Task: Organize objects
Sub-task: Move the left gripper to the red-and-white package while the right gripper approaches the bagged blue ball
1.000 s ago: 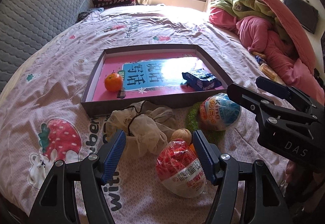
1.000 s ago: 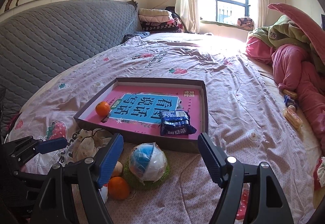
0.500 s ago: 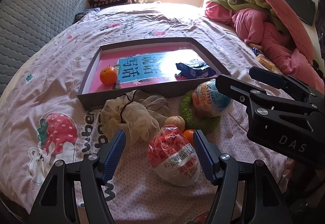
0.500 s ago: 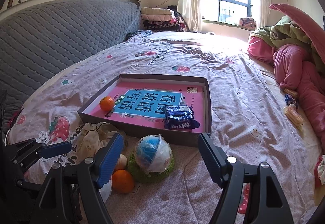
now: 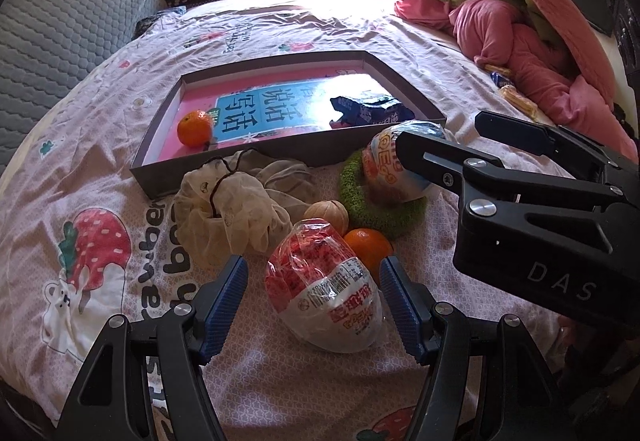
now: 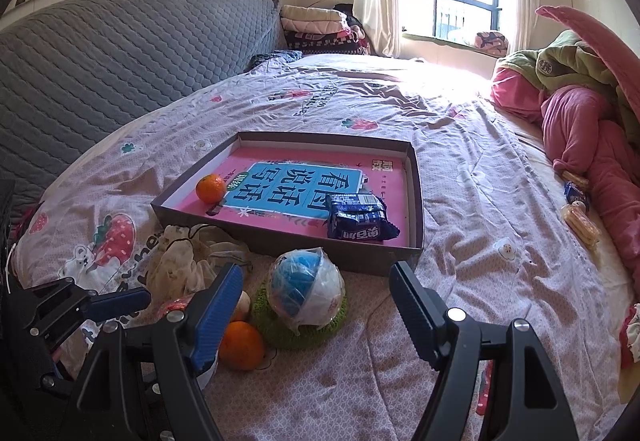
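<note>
A shallow grey box (image 5: 240, 167) (image 6: 280, 239) lies on the bed, holding a pink book, an orange (image 5: 195, 129) (image 6: 210, 188) and a blue snack packet (image 5: 370, 111) (image 6: 360, 221). My left gripper (image 5: 312, 293) is open around a red-and-white wrapped egg (image 5: 326, 287). My right gripper (image 6: 316, 311) is open just before a blue-and-white wrapped egg (image 6: 306, 287) (image 5: 394, 171) on a green knitted ring (image 6: 298, 331) (image 5: 380, 213). A loose orange (image 5: 368, 247) (image 6: 241, 345) and a pale peeled fruit (image 5: 327, 215) lie between the eggs.
A crumpled cream mesh bag (image 5: 236, 207) (image 6: 188, 261) lies in front of the box. Pink and green bedding (image 5: 520, 21) is piled at the right. A grey quilted headboard (image 6: 120, 49) stands at the left. Snack packets (image 6: 578, 209) lie near the bedding.
My left gripper has moved forward, so the red-and-white egg now sits deeper between its fingers. My right gripper has moved closer to the blue-and-white egg. Both stay open.
</note>
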